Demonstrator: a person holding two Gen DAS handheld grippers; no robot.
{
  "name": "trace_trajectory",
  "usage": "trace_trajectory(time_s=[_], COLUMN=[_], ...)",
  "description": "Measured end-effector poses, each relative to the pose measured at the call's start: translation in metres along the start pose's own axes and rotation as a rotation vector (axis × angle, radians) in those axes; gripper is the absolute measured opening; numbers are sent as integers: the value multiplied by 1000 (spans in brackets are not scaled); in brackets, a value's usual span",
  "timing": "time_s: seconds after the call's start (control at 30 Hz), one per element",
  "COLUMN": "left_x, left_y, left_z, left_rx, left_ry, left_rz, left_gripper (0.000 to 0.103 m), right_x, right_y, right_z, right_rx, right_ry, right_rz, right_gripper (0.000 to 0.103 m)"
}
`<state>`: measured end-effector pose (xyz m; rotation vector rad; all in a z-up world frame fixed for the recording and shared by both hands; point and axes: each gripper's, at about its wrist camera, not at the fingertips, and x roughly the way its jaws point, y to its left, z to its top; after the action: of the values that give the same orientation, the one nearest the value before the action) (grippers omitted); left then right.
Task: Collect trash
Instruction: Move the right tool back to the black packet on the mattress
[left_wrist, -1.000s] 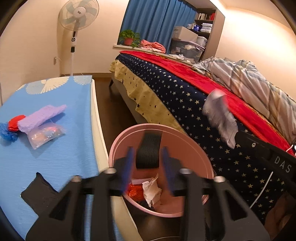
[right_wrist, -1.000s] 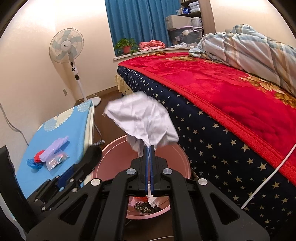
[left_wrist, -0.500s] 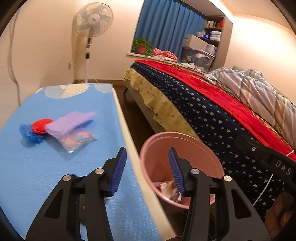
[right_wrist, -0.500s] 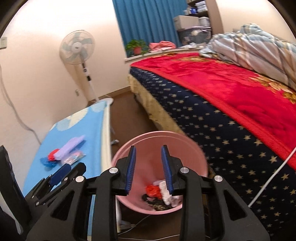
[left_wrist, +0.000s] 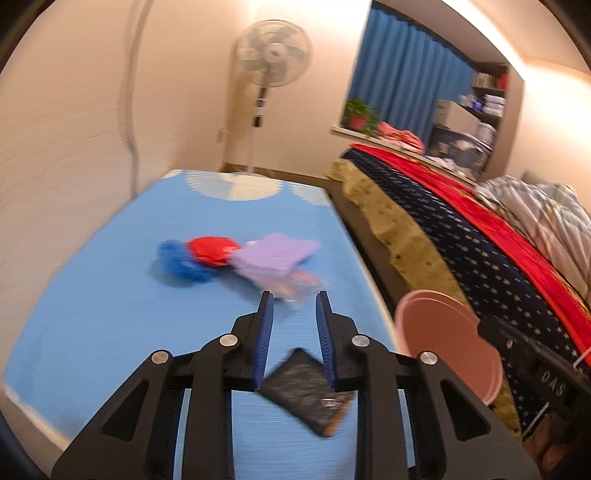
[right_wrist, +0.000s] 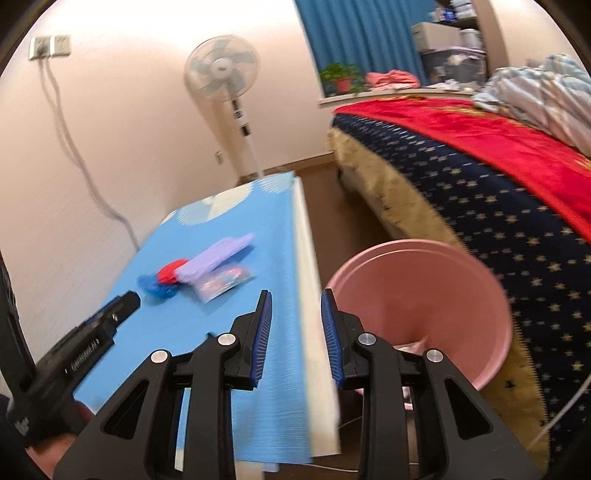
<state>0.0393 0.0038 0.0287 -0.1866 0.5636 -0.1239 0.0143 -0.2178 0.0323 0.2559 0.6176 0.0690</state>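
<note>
Over the blue table (left_wrist: 110, 295), the left gripper (left_wrist: 294, 317) has swung from the bin (left_wrist: 447, 343).

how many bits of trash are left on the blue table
5: a blue wad, red wad, purple wrapper and clear packet clustered mid-table, plus a black wrapper nearer. More may be hidden.

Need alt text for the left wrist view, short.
Open left hand-held gripper hovers over a blue table, a black packet lying between its fingers. Beyond lie blue, red and purple trash pieces; a pink bin stands right.
</note>
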Motion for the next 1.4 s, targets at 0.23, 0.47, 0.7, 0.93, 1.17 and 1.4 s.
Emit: trace_trajectory(time_s=[0.23, 0.47, 0.7, 0.93, 1.17, 1.4], left_x=[-3, -1, 10, 25, 41, 57], left_y=[38, 57, 65, 66, 68, 70], left_z=[4, 4, 2, 1, -1, 0], left_rx=[-47, -87, -108, -129, -133, -126], left_ry=[-13, -13, 0, 5, 19, 31], left_rz=[98, 137, 152, 167, 181, 190], left_gripper=[23, 23, 23, 23, 23, 23], right_x=[46, 84, 112, 113, 101, 99], right_y=[24, 42, 57, 69, 64, 43], right_z=[-21, -40, -50, -58, -44, -25], right_rx=[-69, -112, -171, -253, -223, -127], right_ry=[128, 221, 293, 283, 193, 145], right_rz=[89, 127, 132, 136, 142, 126], right_gripper=[29, 34, 44, 2, 0, 1])
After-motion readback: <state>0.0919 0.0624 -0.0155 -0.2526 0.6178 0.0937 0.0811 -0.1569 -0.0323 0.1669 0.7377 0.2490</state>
